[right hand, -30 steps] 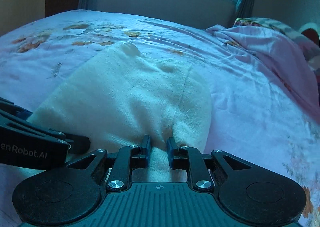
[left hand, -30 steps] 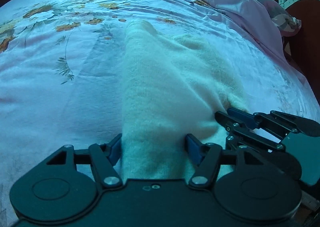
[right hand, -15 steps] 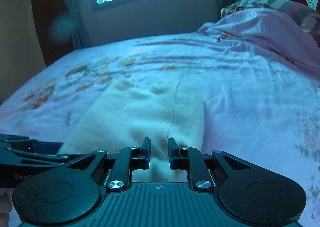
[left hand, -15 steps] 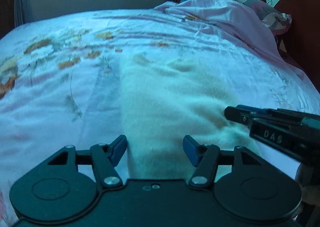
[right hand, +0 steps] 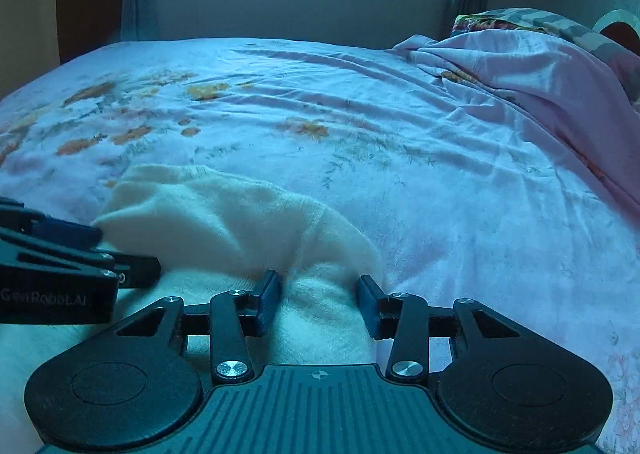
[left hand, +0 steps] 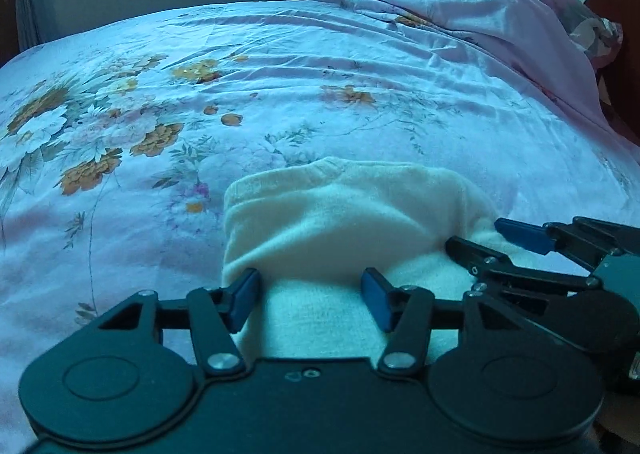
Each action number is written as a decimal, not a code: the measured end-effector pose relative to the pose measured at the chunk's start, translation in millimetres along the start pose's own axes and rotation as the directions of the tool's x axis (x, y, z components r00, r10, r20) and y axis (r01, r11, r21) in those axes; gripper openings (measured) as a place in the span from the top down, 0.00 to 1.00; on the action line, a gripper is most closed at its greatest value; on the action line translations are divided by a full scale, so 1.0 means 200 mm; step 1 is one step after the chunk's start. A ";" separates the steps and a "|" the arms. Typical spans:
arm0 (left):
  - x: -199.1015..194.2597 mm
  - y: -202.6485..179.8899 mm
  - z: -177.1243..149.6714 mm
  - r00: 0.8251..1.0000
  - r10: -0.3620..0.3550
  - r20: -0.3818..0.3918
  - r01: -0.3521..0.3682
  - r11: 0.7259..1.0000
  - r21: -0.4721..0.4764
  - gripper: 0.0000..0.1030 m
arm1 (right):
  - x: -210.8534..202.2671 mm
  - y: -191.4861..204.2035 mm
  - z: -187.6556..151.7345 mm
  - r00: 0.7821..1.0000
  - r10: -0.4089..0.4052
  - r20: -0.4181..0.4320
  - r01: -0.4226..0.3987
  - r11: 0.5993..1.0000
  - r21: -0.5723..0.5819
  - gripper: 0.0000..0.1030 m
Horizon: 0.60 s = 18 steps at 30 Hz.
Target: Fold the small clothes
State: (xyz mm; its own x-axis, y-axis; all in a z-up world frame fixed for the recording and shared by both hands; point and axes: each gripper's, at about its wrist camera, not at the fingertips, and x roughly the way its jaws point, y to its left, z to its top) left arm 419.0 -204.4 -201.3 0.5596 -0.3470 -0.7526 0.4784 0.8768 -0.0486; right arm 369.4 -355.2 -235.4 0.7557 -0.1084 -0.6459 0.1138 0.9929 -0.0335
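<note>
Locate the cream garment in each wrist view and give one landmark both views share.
Left wrist: cream garment lies lower centre, just ahead of the open left gripper.
Right wrist: it lies lower left of centre, reaching the open right gripper.
Shared landmark: the rumpled pink blanket, upper right.

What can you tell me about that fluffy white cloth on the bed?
The white cloth looks soft and fuzzy, like fleece or knit. It lies on the flowery sheet, folded over itself, with a rounded fold on top and a hemmed edge at the far side. The left hand-held gripper and the right hand-held gripper are both open, with the cloth between their fingers.
</note>
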 end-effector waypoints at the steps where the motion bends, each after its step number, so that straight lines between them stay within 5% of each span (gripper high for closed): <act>1: 0.00 -0.01 -0.01 1.000 0.012 0.006 -0.012 1.000 0.017 0.47 | 0.01 -0.01 0.00 1.000 0.002 -0.002 -0.002 1.000 0.023 0.59; 8: -0.15 -0.04 -0.08 0.999 0.027 0.018 -0.027 1.000 -0.002 0.47 | -0.06 -0.03 0.07 0.997 0.015 -0.076 -0.010 0.998 0.063 0.58; 14: -0.51 -0.02 -0.35 0.995 0.009 0.094 -0.006 1.000 -0.026 0.47 | -0.55 0.05 -0.06 0.994 0.093 0.055 -0.096 0.993 0.063 0.58; 18: -0.64 0.01 -0.52 0.996 0.017 0.089 -0.009 0.997 -0.082 0.47 | -0.79 0.15 -0.26 0.990 0.122 0.065 -0.124 0.992 0.029 0.58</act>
State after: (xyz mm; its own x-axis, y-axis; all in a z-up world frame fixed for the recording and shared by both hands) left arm 277.2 -124.0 -174.1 0.6254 -0.3607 -0.6919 0.4160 0.9043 -0.0954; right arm 219.8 -306.0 -174.7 0.8044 0.0102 -0.5939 0.0378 0.9969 0.0684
